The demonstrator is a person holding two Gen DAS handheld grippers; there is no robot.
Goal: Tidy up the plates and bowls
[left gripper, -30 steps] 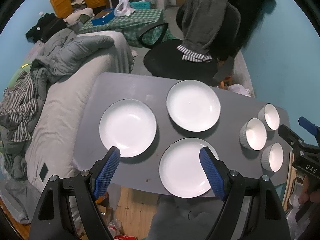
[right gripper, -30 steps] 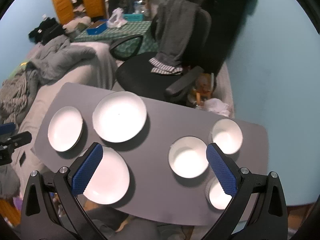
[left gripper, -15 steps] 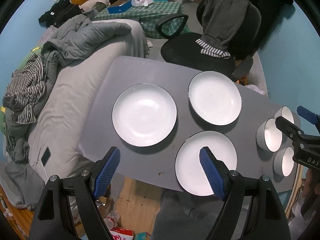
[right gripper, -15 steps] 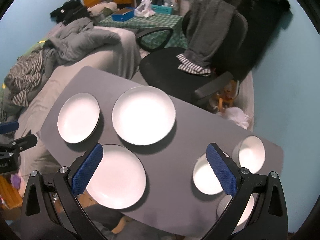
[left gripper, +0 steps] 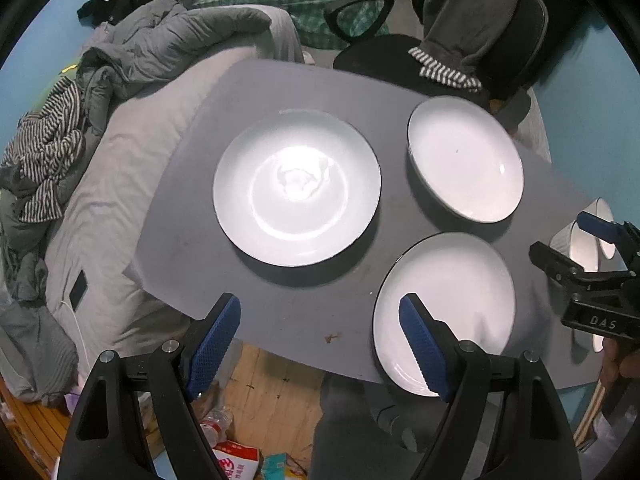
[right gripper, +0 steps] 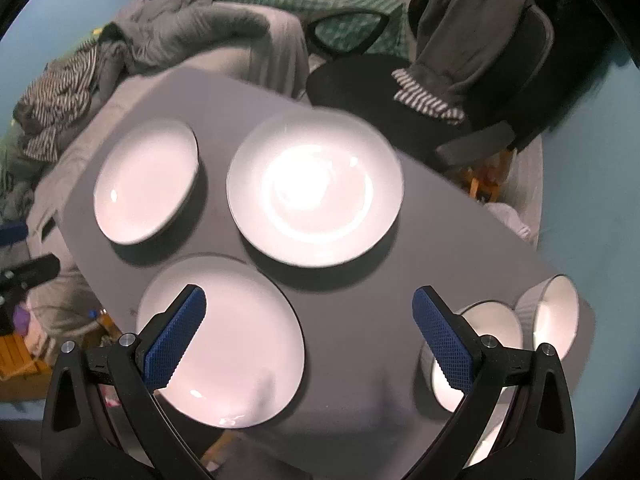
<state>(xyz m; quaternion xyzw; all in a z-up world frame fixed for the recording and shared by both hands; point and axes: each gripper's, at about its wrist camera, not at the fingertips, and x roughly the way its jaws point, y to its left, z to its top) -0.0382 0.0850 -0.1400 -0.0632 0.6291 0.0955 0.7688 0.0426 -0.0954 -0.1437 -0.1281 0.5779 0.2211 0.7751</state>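
Note:
Three white plates lie on the grey table (left gripper: pixel 280 92): a left plate (left gripper: pixel 296 186) (right gripper: pixel 146 182), a far plate (left gripper: pixel 466 160) (right gripper: pixel 314 190) and a near plate (left gripper: pixel 444 308) (right gripper: pixel 222 340). White ribbed bowls (right gripper: pixel 472 352) (right gripper: pixel 556 320) stand at the table's right end, with a third one (right gripper: pixel 488 444) partly hidden behind a finger. My left gripper (left gripper: pixel 320 316) hangs open above the table's near edge, between the left and near plates. My right gripper (right gripper: pixel 310 312) is open above the table between the near plate and the bowls; it holds nothing.
A bed with grey bedding and striped clothes (left gripper: pixel 52 148) runs along the table's left side. A black office chair draped with clothes (left gripper: pixel 460 40) stands behind the table. A box and litter (left gripper: pixel 240 460) lie on the wooden floor below the near edge.
Both grippers have come lower and closer to the table, so the plates fill more of each view. Nothing on the table has moved, and both stay open.

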